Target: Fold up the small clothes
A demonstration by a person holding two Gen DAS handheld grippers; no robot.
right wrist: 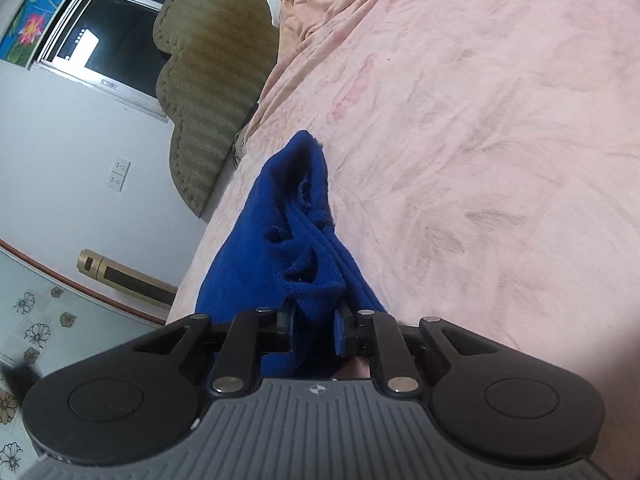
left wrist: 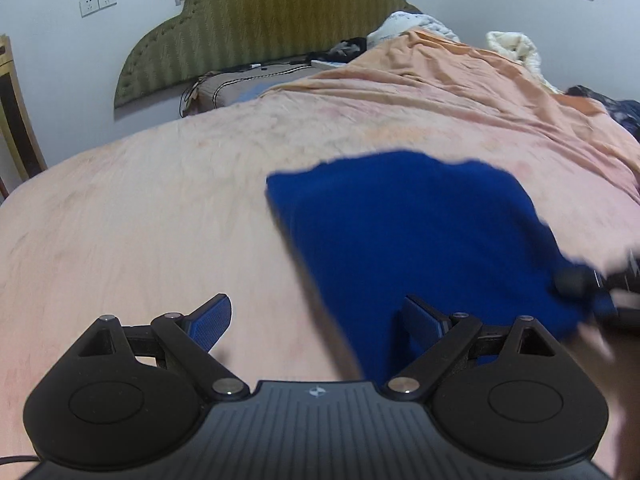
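A dark blue knitted garment (left wrist: pixel 420 232) lies folded on the pink bed sheet (left wrist: pixel 140 220), right of centre in the left wrist view. My left gripper (left wrist: pixel 316 312) hangs just in front of its near left edge, jaws wide open, with nothing between the blue pads (left wrist: pixel 216 320). At the garment's right corner the right gripper (left wrist: pixel 592 280) shows blurred against the cloth. In the right wrist view my right gripper (right wrist: pixel 316 328) is shut on a bunched, layered edge of the blue garment (right wrist: pixel 280 248), which trails away from it across the sheet (right wrist: pixel 480 160).
A rumpled orange quilt (left wrist: pixel 440 76) and pillows lie at the far right of the bed, below the olive padded headboard (left wrist: pixel 260 28). A wooden chair (left wrist: pixel 12 112) stands past the bed's left edge. A window (right wrist: pixel 112 40) and a gold appliance (right wrist: pixel 120 276) stand by the wall.
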